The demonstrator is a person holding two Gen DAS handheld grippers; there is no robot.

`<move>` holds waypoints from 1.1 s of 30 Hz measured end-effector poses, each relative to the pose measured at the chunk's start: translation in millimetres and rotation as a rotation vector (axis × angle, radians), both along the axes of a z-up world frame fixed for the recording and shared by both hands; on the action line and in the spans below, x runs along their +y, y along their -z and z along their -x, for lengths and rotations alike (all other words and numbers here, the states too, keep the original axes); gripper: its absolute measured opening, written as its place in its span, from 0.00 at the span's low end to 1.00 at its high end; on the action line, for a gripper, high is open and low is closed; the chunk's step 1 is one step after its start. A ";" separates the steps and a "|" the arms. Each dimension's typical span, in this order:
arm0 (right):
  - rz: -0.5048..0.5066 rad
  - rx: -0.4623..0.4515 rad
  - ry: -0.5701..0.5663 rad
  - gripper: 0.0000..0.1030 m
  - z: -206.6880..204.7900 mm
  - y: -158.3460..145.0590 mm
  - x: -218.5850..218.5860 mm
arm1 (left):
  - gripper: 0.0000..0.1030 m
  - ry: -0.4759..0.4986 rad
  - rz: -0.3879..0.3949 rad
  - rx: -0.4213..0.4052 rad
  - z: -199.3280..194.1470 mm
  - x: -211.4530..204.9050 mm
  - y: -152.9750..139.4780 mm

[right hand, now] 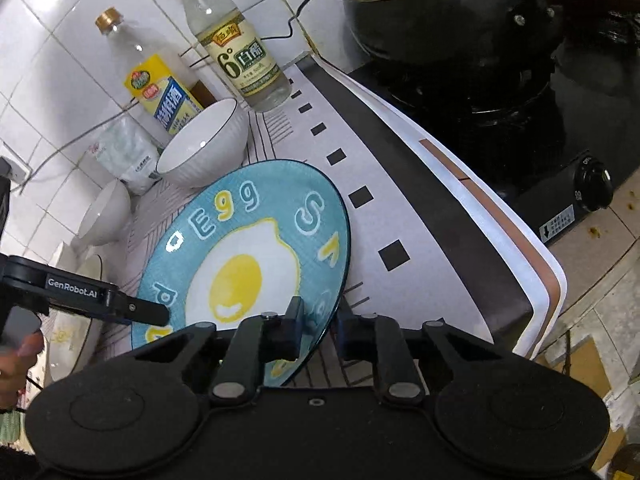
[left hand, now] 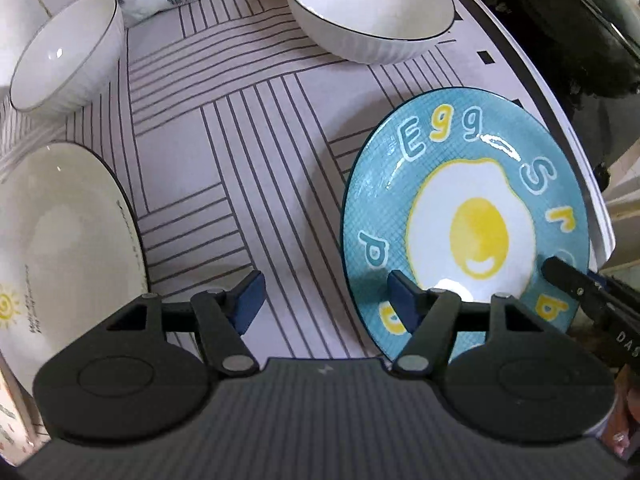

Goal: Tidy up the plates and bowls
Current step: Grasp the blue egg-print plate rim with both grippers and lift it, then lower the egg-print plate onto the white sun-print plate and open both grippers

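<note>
A blue plate with a fried-egg picture is tilted up off the striped mat; it also shows in the right wrist view. My right gripper is shut on the blue plate's near rim, one finger on each face. My left gripper is open and empty just left of the plate, its right finger over the plate's near edge. A white plate with a sun drawing lies at the left. Two white bowls with dark rims stand at the back, one far right and one far left.
The striped mat covers the counter. Two bottles and a white bag stand against the tiled wall. A black wok with a lid sits on a gas stove right of the mat.
</note>
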State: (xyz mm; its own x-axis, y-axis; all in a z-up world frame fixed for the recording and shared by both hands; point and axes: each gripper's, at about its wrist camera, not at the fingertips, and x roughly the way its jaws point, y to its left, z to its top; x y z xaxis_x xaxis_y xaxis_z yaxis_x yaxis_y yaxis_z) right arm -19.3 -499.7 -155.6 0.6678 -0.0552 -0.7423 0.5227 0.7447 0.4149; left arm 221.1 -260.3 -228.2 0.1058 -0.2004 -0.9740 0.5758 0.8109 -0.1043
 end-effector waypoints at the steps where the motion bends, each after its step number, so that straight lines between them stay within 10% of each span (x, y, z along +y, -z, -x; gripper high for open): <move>1: -0.014 -0.009 0.005 0.18 0.9 1.0 -2.7 | 0.63 -0.005 0.009 0.007 -0.4 0.7 1.0; 7: -0.053 -0.032 0.007 0.15 2.3 5.2 -11.1 | 0.23 -0.012 0.106 0.068 -0.7 -1.9 1.7; 33: 0.116 -0.078 -0.338 0.21 -40.9 -67.9 43.8 | 0.25 -0.204 0.116 0.012 14.5 75.5 -67.0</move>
State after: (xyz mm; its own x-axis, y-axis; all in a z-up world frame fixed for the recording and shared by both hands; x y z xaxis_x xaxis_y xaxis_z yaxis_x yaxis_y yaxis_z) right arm 21.6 -455.9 -87.7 0.7174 0.0975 -0.6898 0.2086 0.9147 0.3462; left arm 206.6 -184.8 -161.3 0.1440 -0.2865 -0.9472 0.3995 0.8925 -0.2092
